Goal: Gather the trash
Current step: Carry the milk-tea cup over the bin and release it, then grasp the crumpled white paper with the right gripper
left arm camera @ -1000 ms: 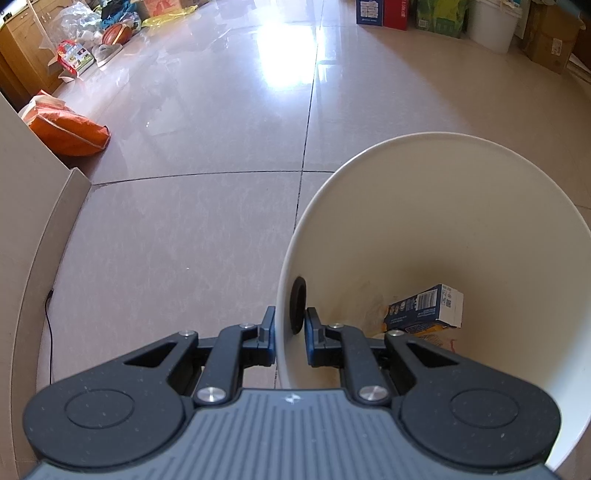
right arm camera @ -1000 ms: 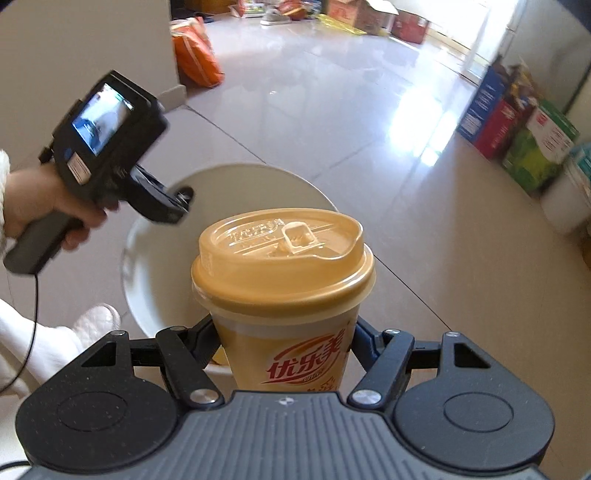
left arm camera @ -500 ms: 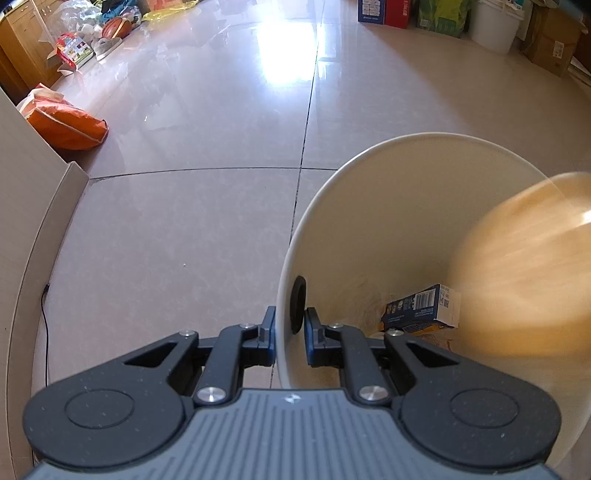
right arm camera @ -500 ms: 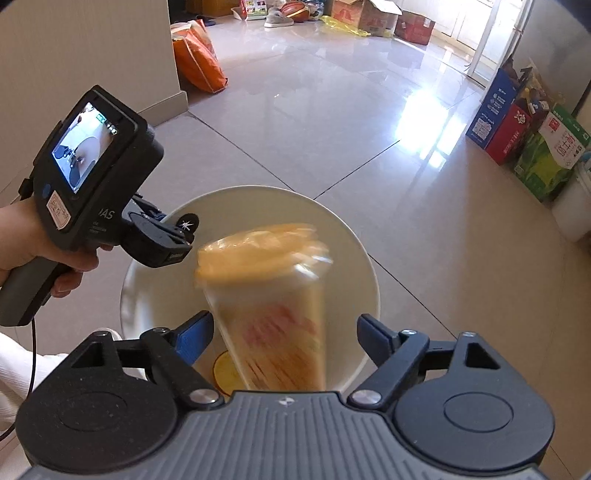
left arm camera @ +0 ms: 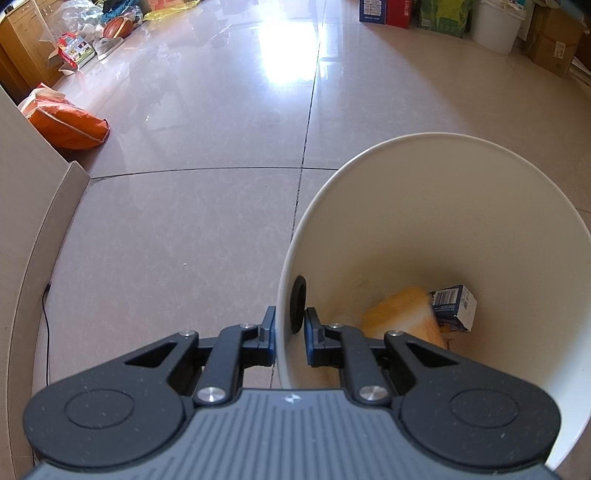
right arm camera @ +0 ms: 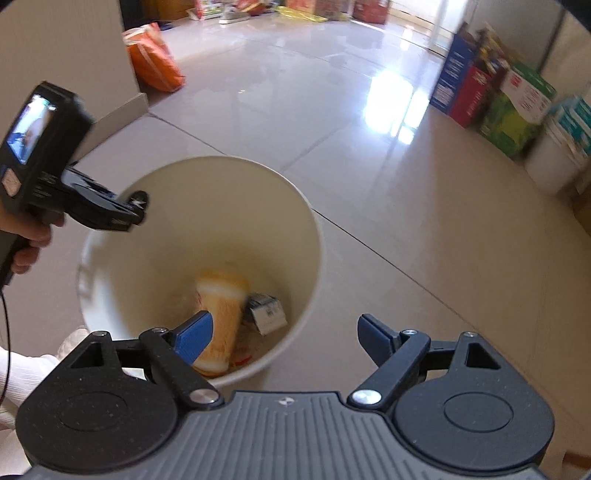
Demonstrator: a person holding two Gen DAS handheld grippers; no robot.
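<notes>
A white bin (left arm camera: 461, 206) stands on the tiled floor. My left gripper (left arm camera: 290, 325) is shut on its near rim, one finger outside and one inside. At the bottom lies a yellow milk-tea cup (left arm camera: 402, 314), blurred, beside a small blue box (left arm camera: 452, 306). In the right wrist view my right gripper (right arm camera: 284, 328) hangs open over the bin (right arm camera: 258, 206) with nothing between its fingers. The cup (right arm camera: 221, 306) lies below it next to the box (right arm camera: 267, 312). The left gripper (right arm camera: 136, 206), held by a hand (right arm camera: 33, 236), clamps the bin's left rim.
An orange bag (left arm camera: 70, 123) lies by a wall corner (left arm camera: 33, 184) at the left. Cartons (right arm camera: 491, 96) and a white bucket (left arm camera: 496, 26) line the far side. A black cable (left arm camera: 46, 332) runs along the wall. A white-clad leg (right arm camera: 22, 369) is at the lower left.
My right gripper opened and let go of the cup, which fell into the bin and now lies at the bottom. The left gripper kept its hold on the rim.
</notes>
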